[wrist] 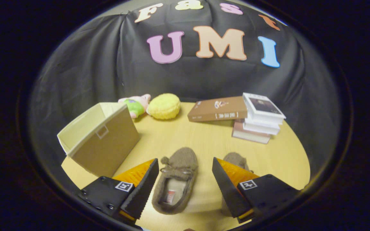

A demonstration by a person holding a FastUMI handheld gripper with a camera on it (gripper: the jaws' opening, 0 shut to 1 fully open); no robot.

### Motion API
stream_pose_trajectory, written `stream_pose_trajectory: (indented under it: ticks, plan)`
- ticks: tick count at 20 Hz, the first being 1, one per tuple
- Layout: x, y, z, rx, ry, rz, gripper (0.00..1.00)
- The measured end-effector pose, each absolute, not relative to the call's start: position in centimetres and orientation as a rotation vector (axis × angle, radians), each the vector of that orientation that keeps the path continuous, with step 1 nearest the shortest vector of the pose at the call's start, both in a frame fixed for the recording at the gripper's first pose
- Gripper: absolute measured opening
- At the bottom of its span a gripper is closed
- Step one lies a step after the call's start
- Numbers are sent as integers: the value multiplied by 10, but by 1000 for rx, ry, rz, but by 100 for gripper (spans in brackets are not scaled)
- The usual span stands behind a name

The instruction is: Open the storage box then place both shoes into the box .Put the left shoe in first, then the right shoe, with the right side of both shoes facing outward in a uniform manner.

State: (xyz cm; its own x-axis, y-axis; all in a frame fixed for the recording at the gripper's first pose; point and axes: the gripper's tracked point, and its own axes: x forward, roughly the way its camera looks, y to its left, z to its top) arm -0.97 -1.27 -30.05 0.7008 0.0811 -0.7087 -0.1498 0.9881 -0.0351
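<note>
Two fuzzy grey-brown slipper shoes lie on the wooden table. The left shoe (pixel 176 181) rests between my fingers, toe pointing away, its opening toward me. Behind my right finger lies the right shoe (pixel 235 159), mostly hidden. My gripper (pixel 185 166) hovers open above them, neither finger touching a shoe. A beige fabric storage box (pixel 103 141) stands beyond my left finger, tilted, with its top open and cream lining showing.
At the back of the table (pixel 204 138) lie a pink and green plush toy (pixel 136 105) and a yellow plush ball (pixel 164 106). A brown book (pixel 217 109) leans on a stack of books (pixel 259 118) at the back right.
</note>
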Motion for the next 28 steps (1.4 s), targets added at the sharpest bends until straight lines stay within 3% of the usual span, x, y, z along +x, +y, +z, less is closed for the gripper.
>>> stream_pose_trajectory:
  ticks: [7,19,21,28]
  plan:
    - [-34,-21,-369,-69,991,166,100]
    - [-36,-17,-396,47,1250,162,8]
    - [-37,-18,-393,100,1272,128,4]
    - [-31,19,-347,318,1219,89,3]
